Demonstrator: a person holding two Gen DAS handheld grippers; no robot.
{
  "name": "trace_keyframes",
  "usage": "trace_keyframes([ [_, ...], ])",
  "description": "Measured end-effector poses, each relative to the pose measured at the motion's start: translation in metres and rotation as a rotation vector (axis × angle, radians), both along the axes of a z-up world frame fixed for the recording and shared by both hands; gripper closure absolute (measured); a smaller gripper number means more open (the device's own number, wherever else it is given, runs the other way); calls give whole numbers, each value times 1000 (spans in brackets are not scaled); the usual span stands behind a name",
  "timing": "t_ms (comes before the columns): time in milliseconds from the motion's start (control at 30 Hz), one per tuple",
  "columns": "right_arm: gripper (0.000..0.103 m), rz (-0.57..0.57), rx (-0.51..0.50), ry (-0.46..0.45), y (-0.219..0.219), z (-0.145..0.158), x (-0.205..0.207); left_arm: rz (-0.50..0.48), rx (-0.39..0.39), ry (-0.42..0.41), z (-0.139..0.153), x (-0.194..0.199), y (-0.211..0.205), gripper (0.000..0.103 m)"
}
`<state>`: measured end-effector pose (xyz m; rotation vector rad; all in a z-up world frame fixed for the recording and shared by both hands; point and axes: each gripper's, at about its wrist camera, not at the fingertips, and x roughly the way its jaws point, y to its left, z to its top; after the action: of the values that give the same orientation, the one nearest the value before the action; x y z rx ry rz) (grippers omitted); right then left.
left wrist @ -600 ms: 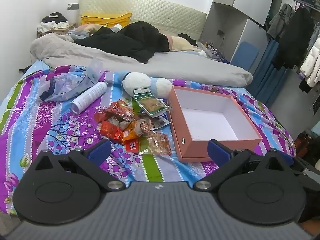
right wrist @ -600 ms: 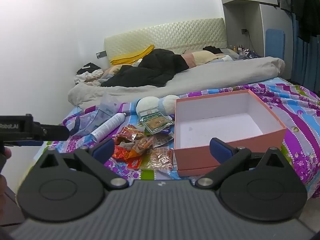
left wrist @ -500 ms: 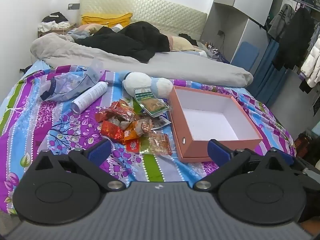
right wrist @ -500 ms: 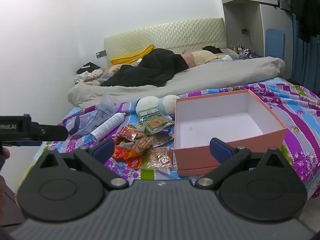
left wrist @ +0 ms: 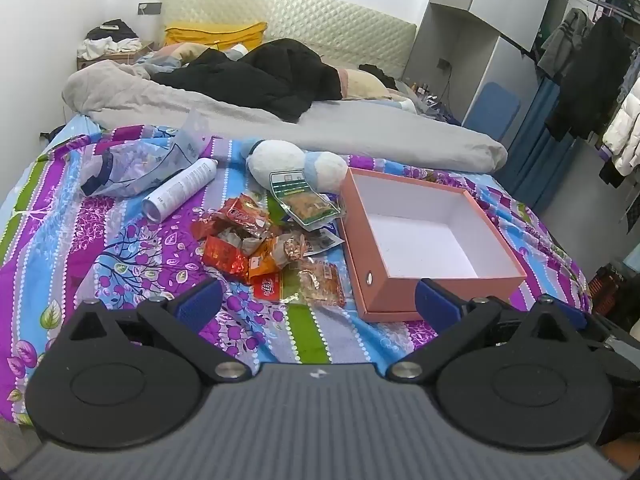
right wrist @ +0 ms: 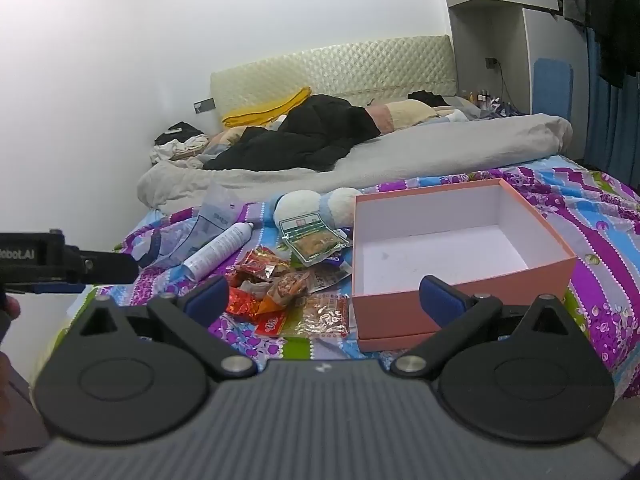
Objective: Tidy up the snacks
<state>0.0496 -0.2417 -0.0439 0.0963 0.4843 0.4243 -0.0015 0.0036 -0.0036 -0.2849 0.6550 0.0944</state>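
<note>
A heap of snack packets in red, orange and clear wrappers lies on the flowered bedspread. A green-edged packet leans on the heap's far side. Right of the heap stands an open pink box, white inside and with nothing in it. My left gripper hovers open above the near bed edge, short of the heap. My right gripper is open too, with nothing between its fingers. The left gripper's body juts in at the right wrist view's left edge.
A white spray can and a crumpled clear bag lie left of the heap. A white-and-blue plush toy rests behind it. A grey duvet and dark clothes cover the far bed. Hanging clothes stand at right.
</note>
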Motion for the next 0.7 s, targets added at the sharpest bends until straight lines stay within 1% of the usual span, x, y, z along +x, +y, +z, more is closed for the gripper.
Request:
trace_keyframes([
  [700,0,2,-3,6,0,-4,1,-1,-5,18,-8,3,1,0],
])
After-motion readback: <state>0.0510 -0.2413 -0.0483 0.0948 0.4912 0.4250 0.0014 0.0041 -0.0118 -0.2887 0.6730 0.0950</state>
